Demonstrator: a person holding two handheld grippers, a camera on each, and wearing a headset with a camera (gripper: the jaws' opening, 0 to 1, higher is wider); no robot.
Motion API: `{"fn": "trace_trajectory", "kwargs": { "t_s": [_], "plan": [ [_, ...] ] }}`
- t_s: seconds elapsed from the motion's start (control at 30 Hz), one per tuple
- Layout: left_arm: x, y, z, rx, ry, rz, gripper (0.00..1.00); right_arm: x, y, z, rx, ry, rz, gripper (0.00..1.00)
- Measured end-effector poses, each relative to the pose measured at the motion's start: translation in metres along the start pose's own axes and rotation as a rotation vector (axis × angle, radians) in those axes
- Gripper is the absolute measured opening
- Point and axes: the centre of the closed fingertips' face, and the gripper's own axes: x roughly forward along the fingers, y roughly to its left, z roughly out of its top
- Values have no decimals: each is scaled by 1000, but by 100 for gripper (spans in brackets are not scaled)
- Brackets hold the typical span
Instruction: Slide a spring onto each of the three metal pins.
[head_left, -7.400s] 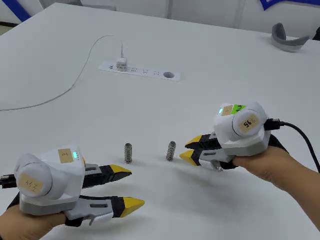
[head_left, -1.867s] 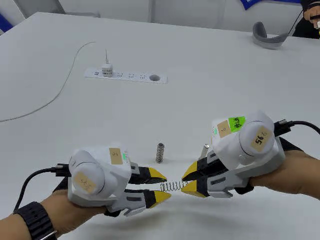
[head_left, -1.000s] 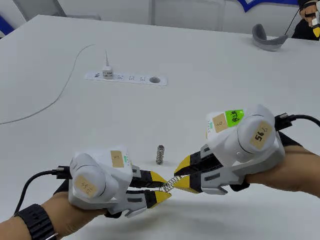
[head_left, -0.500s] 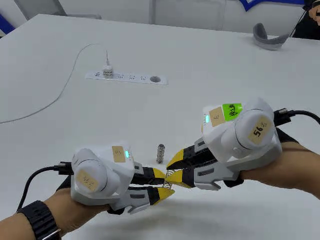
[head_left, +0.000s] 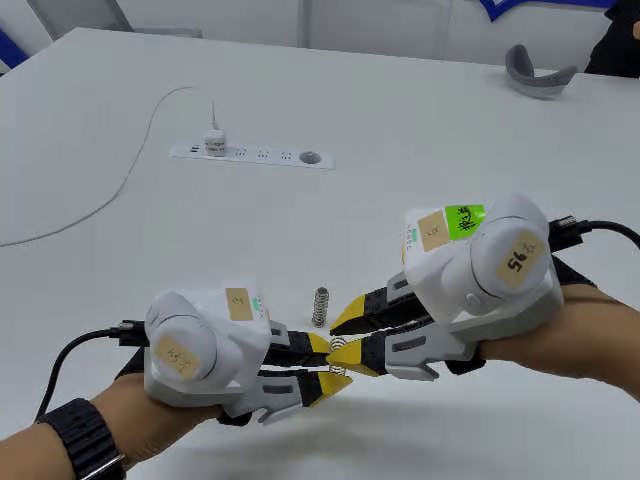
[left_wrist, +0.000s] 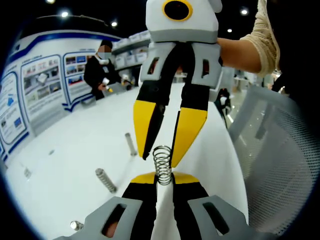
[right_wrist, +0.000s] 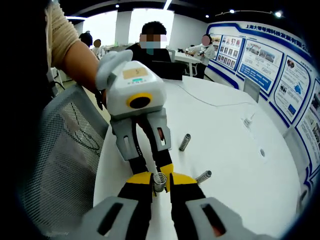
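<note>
Claws sit closer together than 1.9 s ago, and the held spring (head_left: 337, 348) between them reads shorter. Left claw (head_left: 329, 363), just front-left of the upright spring (head_left: 320, 306) on the worktop (head_left: 420, 150): jaws narrow, pinching the held spring's near end. Held spring is off the worktop, just in front of the upright spring. Right claw (head_left: 345, 344), front-right of the upright spring: jaws narrow, tips bracketing the other end; can't tell if it grips. Bare pin (left_wrist: 131, 144) stands just past the upright spring in the left gripper view.
</note>
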Motion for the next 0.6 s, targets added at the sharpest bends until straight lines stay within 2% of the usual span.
{"fn": "trace_trajectory", "kwargs": {
  "t_s": [0.6],
  "plan": [
    [-1,2,3,-5,-1,4,10,1,0,-2,12,-21,-5,12]
  ]
}}
